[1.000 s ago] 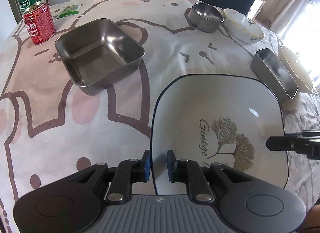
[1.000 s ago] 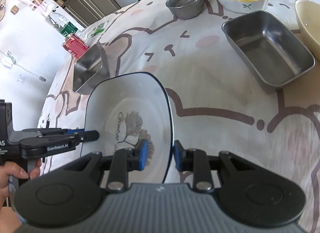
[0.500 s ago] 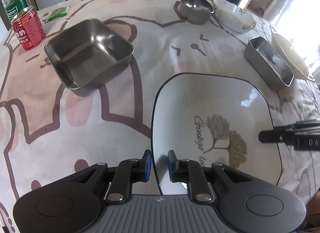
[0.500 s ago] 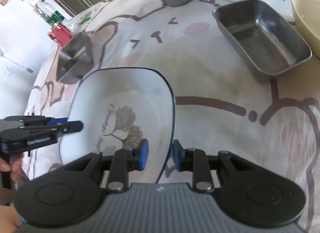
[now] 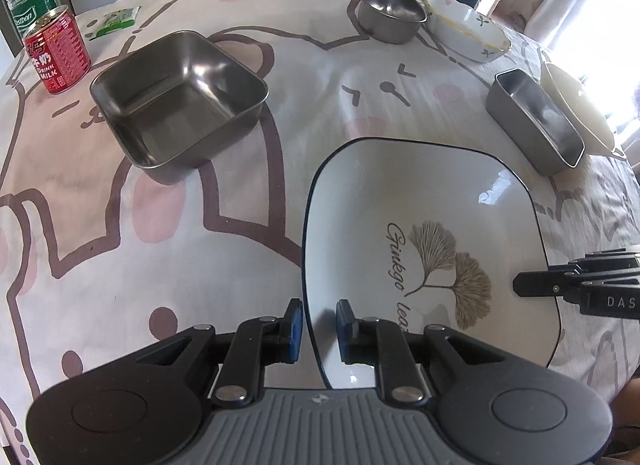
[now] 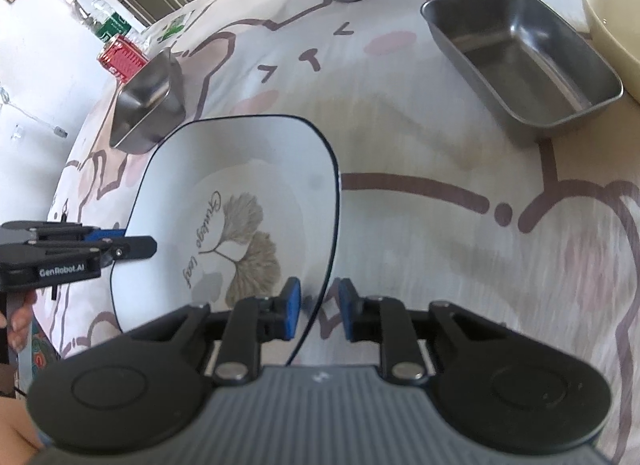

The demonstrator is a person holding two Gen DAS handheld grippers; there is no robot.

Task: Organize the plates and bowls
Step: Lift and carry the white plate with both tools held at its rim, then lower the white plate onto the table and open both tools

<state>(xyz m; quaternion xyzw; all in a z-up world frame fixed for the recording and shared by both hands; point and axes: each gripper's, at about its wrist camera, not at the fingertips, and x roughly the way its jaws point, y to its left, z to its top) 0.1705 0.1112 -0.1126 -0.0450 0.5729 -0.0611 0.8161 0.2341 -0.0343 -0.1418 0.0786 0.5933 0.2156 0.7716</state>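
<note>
A square white plate (image 5: 420, 249) with a dark rim and a ginkgo-leaf print sits at the near edge of a cartoon-print tablecloth (image 5: 328, 77), bracketed by two hand-held tongs. The left gripper (image 5: 318, 325) straddles the plate's left rim, its blue pads narrowed around the edge, though a sliver of gap shows and a firm pinch cannot be confirmed. The right gripper (image 6: 319, 311) straddles the opposite rim, jaws closing with the edge between them, not yet visibly pressing. Beyond lie a square steel bowl (image 5: 176, 101), a round steel bowl (image 5: 390, 19), a floral ceramic bowl (image 5: 468, 31), a steel loaf-shaped tray (image 6: 520, 61) and a cream dish (image 6: 612, 29) (a red milk can (image 5: 56, 53) stands at the far left). To lift well, both pads should likely seat fully on the rim before raising, the two hands rising together and level; glazed ceramic may slip from a shallow bite.
</note>
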